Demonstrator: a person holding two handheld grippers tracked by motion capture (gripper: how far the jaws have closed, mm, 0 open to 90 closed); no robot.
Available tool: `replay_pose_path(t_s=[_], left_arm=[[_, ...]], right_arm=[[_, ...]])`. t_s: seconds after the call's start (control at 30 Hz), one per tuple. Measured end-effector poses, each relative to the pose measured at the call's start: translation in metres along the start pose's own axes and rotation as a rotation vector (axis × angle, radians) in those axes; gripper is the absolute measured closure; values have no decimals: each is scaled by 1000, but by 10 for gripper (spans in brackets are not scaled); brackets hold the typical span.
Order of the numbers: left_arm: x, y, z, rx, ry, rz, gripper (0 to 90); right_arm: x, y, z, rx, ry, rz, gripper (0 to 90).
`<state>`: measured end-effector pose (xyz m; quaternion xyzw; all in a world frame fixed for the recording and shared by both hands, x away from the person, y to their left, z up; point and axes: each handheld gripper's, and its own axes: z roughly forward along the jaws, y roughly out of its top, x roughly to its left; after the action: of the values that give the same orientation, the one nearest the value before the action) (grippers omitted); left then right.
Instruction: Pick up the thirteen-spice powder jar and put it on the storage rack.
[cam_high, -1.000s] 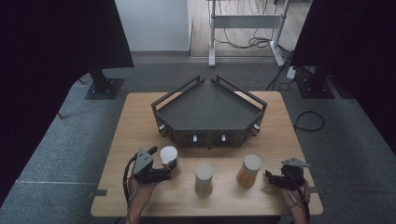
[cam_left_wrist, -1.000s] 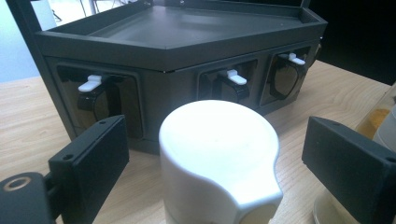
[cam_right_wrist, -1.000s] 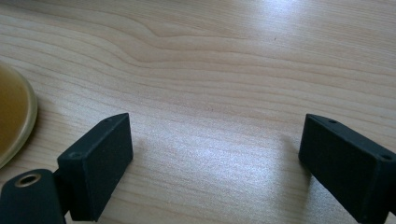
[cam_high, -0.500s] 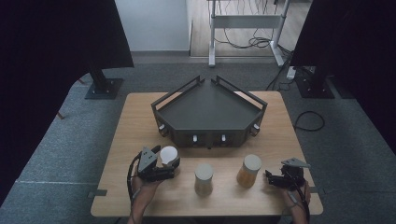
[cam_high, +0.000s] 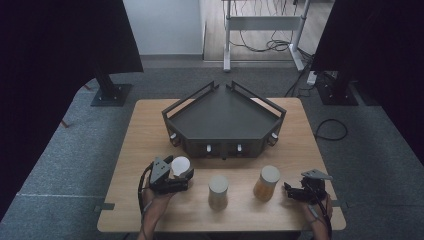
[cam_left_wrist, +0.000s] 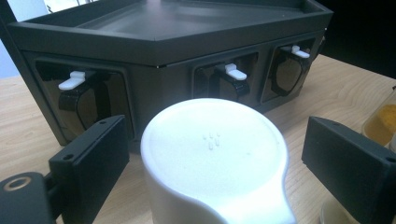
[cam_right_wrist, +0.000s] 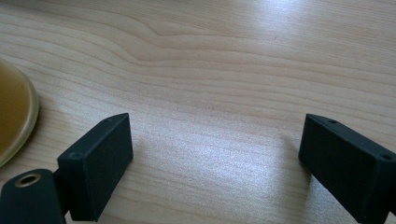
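I noted the left gripper (cam_high: 176, 176) jaws apart around a smooth white round-lidded jar (cam_left_wrist: 212, 158), untouched; the right gripper (cam_right_wrist: 215, 163) gaped over grained wood table (cam_right_wrist: 233, 70), amber jar (cam_right_wrist: 14, 116) at nine o'clock.

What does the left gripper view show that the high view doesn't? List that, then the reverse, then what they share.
Left gripper view: tiny raised dots on the white jar's lid, and dark recesses behind the white levers on the dark rack. High view: the beige middle jar, the right hand-held gripper and the grey floor. Both: the white jar between the left hand-held gripper's open jaws, the rack, the yellow-filled jar and the wooden table.
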<state>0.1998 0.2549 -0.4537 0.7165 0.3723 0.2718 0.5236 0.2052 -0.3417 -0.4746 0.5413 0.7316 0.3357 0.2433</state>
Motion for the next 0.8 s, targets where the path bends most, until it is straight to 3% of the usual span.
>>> replay_pose_path(t_s=[0.8], left_arm=[[1,-6,6,41,9,-14,95]], right_arm=[[0,0,0,0,1,-1,93]])
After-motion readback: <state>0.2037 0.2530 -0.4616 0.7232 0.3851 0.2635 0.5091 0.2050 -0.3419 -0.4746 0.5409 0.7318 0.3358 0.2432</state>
